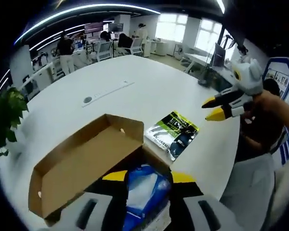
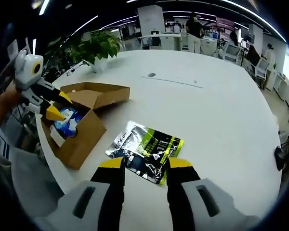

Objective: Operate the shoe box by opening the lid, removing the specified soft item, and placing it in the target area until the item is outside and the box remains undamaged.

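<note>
The shoe box (image 2: 79, 127) is sitting open near the edge of the round white desk (image 2: 216, 110); it is plain brown cardboard, its lid (image 1: 82, 166) swung back and lying flat, hinged along one long side. In the left gripper view the left gripper (image 1: 147, 180) is reaching into the box, its yellow-tipped black fingers (image 1: 114, 176) sitting on either side of a soft blue-and-white packet (image 1: 142, 192), which is glossy, crinkled and still lying inside the box; I cannot tell whether the fingers are actually pressing on the packet or just flanking it. In the right gripper view the same packet (image 2: 67, 122) is showing as a blue and white bundle in the box's open end, with the left gripper (image 2: 53, 108) coming in from the left over it. The right gripper (image 2: 143, 166) is hovering above a flat glossy bag (image 2: 144, 149), black and silver with lime-green print, lying on the desk just beside the box; its fingers (image 2: 111, 166) are spread apart, holding nothing. In the left gripper view this bag (image 1: 172, 134) is lying near the box's far corner, and the right gripper (image 1: 216, 108) is visible in a person's hand well above the desk. A potted plant (image 2: 97, 48) is standing at the desk's far edge.
</note>
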### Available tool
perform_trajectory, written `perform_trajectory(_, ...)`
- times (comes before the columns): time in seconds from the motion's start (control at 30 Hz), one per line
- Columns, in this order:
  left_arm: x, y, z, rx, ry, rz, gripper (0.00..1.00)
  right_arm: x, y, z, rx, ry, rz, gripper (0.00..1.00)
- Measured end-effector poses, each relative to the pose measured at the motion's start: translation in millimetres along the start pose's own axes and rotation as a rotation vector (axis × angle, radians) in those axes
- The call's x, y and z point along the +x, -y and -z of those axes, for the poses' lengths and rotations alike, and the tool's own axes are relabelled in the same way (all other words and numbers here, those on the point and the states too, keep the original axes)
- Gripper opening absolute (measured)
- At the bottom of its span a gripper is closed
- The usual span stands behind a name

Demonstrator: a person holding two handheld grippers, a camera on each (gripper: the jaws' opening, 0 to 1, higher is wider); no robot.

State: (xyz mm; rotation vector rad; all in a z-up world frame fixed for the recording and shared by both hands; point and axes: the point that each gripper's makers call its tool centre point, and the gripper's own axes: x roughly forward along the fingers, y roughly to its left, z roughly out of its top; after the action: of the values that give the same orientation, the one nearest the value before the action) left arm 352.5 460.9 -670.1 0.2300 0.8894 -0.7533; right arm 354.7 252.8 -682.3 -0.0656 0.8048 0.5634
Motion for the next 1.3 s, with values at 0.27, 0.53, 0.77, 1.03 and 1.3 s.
perform_trajectory(0.27, -30, -29.1, 20.7, -0.057, 0.013, -0.067, 0.36, 1, -37, -18.8, -0.05, 0.02, -0.079, 0.33)
perform_trajectory(0.53, -54, -49.1, 39.3, -0.107, 0.023, -0.129, 0.36, 11, -70, -30.4, -0.075, 0.031, -0.148, 0.34)
perform_trajectory(0.77, -72, -62.0, 54.9, -0.143, 0.025, -0.173, 0.36, 21, -97, -38.2, -0.093, 0.037, -0.202, 0.34)
perform_trajectory(1.03, -92, -77.1, 77.7, -0.196, 0.024, -0.223, 0.37, 34, -133, -44.7, -0.121, 0.034, -0.273, 0.34)
perform_trajectory(1.3, -108, -90.2, 99.6, -0.245, 0.023, -0.263, 0.37, 53, -164, -48.0, -0.164, 0.015, -0.327, 0.33)
